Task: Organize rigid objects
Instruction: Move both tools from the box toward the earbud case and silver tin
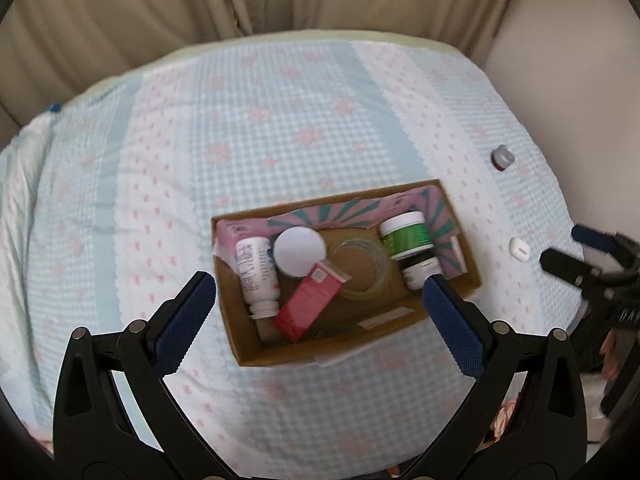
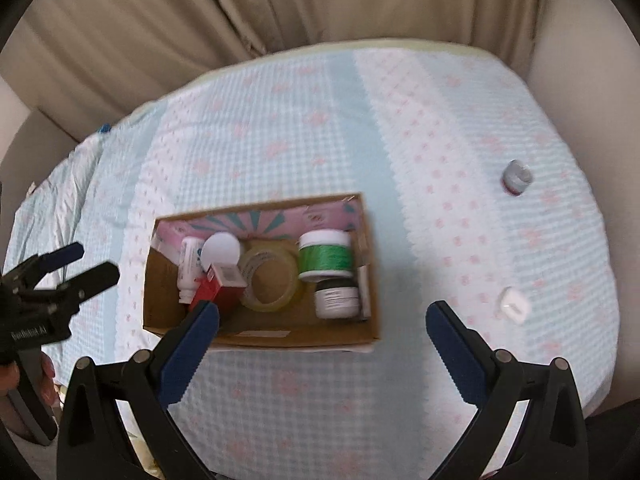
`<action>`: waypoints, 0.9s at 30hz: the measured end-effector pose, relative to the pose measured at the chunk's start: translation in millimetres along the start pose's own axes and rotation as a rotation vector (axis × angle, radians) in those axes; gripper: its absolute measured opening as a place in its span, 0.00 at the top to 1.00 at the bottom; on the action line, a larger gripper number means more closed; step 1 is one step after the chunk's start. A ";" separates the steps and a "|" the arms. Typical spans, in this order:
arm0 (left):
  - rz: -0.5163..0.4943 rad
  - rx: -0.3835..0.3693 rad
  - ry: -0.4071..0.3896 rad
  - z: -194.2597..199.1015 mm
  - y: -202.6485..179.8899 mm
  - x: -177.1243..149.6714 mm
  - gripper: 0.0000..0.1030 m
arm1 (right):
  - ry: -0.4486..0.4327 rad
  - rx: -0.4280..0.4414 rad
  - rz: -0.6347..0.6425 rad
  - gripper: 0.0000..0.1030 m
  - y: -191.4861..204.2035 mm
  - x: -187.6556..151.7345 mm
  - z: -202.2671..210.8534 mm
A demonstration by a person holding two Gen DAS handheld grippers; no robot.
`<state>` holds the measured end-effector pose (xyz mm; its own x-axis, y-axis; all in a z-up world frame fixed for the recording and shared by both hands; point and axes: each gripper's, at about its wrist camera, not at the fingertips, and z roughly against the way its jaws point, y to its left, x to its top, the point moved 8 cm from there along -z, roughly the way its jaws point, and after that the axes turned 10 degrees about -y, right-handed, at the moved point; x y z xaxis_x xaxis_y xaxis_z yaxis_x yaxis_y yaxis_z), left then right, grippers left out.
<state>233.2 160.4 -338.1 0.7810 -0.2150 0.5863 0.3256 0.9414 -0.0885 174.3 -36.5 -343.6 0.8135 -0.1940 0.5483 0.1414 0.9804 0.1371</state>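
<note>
Left tool (image 1: 320, 286): you hold it above the near side of the bed, tilted down toward the cardboard box; its blue-padded fingers (image 1: 188, 312) stand wide apart with nothing between them.
Right tool (image 2: 322, 312): you hold it at much the same height, just right of the box's middle, spread wide and empty; from the left wrist view it shows at the far right edge (image 1: 576, 256), also spread.
Your left hand: in the right wrist view it grips the handle of the left tool (image 2: 80, 264) at the left edge, fingertips with painted nails wrapped round the handle.
Cardboard box (image 1: 400, 326): it sits on the bed, nearer the near edge, open at the top, with a pink and teal lining along the far wall.
Inside the box, left to right: a white bottle (image 1: 256, 268) lying on its side, a white round lid (image 1: 300, 252), a red carton (image 1: 312, 304) leaning at a slant, a clear tape roll (image 1: 360, 268) lying flat, a green-labelled jar (image 1: 406, 236) upright, and a dark jar (image 1: 420, 274) just nearer than it.
Outside the box: a small white case (image 1: 519, 248) lies on the bed right of the box, and a small grey-capped bottle (image 1: 502, 157) stands farther off, both well apart from the box.
Bed (image 1: 240, 140): covered with a pale blue and white checked sheet with pink flowers; beige curtains (image 1: 160, 0) hang beyond it.
</note>
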 end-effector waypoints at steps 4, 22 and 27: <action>-0.016 -0.016 -0.048 20.3 -37.0 11.9 0.00 | -0.036 -0.005 0.001 0.00 -31.4 13.4 31.8; -0.019 0.017 -0.063 -21.6 -285.8 31.6 0.00 | -0.066 0.023 0.264 0.00 -224.0 96.2 68.4; -0.038 -0.009 0.034 -70.3 -345.4 7.7 0.00 | 0.006 0.040 0.347 0.00 -265.7 111.8 31.4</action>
<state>164.2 -184.6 -359.6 0.7856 -0.2592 0.5619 0.3600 0.9300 -0.0744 210.0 -319.8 -292.8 0.8125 0.1515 0.5629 -0.1668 0.9857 -0.0244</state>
